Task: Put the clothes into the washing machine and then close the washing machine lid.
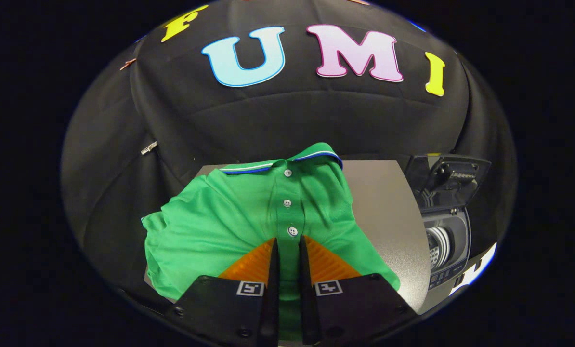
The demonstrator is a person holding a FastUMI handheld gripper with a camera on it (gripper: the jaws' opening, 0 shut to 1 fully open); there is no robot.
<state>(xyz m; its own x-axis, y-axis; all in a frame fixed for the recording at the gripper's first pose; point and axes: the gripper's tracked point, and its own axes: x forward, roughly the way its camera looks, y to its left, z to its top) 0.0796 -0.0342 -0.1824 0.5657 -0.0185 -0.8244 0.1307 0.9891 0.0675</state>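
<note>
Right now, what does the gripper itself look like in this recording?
The gripper has two wedge-shaped fingers with ribbed pads, tapering forward. Each sits on a dark, boxy mount with screws, and each mount carries a small square black-and-white marker.

The tongs point(288, 250) cover the green shirt's point(210, 231) lower placket, so fabric between the near-closed fingers cannot be judged as pinched. Right of them, the washing machine point(444, 236) is cut off, drum contents unreadable.
</note>
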